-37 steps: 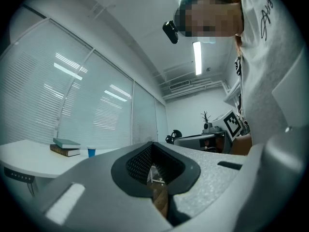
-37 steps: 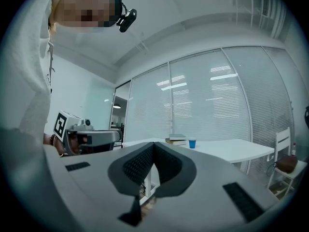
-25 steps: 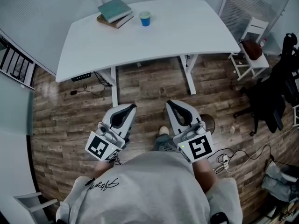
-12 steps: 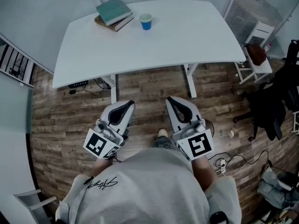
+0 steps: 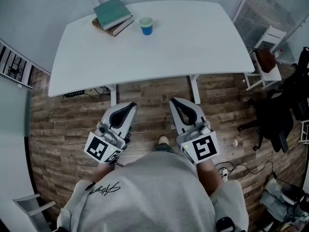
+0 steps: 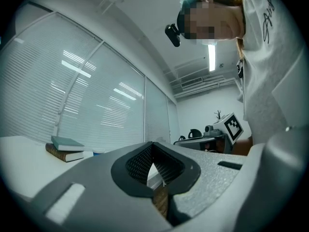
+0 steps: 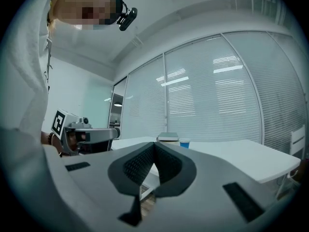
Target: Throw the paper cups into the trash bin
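A blue paper cup (image 5: pixel 146 25) with a pale rim stands on the white table (image 5: pixel 183 42), just right of two stacked books (image 5: pixel 112 15). The cup (image 7: pixel 184 142) also shows small and far off in the right gripper view. Both grippers hang over the wood floor in front of the table, close to the person's body. My left gripper (image 5: pixel 129 106) is shut with nothing in it. My right gripper (image 5: pixel 174 103) is shut and empty too. No trash bin shows in any view.
A white stool (image 5: pixel 270 64) with a brown bag stands at the right. Beyond it is a dark office chair (image 5: pixel 282 110). Cables (image 5: pixel 241 168) lie on the wood floor at lower right. Table legs (image 5: pixel 195 88) stand just ahead of the grippers.
The view has shifted a little toward the table, so the table, books and cup sit lower and further left. Both grippers stay shut, held the same way.
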Tool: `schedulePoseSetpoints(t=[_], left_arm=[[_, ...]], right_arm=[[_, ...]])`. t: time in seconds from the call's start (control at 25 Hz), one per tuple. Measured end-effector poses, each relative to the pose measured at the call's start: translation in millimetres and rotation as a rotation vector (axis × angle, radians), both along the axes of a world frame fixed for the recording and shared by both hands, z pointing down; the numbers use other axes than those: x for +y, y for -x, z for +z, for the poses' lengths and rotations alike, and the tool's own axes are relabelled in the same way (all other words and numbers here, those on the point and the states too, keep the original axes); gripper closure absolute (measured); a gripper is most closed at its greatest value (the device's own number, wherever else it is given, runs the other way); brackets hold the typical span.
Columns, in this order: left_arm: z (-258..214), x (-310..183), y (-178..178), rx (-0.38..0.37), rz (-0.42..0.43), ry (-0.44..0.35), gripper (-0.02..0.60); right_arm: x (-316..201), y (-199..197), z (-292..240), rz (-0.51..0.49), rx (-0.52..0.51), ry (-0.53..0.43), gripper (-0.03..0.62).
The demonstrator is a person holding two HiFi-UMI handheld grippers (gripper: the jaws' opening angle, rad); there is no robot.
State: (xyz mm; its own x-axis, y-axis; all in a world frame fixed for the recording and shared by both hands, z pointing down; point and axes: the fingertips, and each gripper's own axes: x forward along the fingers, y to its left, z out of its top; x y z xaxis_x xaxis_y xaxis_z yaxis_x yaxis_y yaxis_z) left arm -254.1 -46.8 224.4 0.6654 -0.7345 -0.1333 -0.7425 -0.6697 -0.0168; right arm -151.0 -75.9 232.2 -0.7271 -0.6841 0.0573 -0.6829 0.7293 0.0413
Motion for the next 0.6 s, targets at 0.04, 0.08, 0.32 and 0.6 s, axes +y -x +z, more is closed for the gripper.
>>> schedulePoseSetpoints(t=[0.04,0.08,0.32,0.6], left_arm=[[0.2,-4.1,-2.1,0.002,-0.004,-0.001,0.580],[0.7,-8.1,-4.5,0.004,-0.007,-0.002,0.580],[3.1,-25.7,-16.4,0.005,-0.037,-0.021,0.580],[12.4,-28.3,-17.2,-0.020,-0.070,0.001,0.580]], right_arm=[[-3.3,-0.4,0.8,-0.010,-0.009,0.000,0.597],[-6.7,-1.1,2.0,-0.019,-0.016,0.000,0.597],[-27.9,-13.7,11.6,-0.052,0.012,0.010,0.597],[-39.0,-11.4,14.5,-0.090,-0.020,0.011,0.597]])
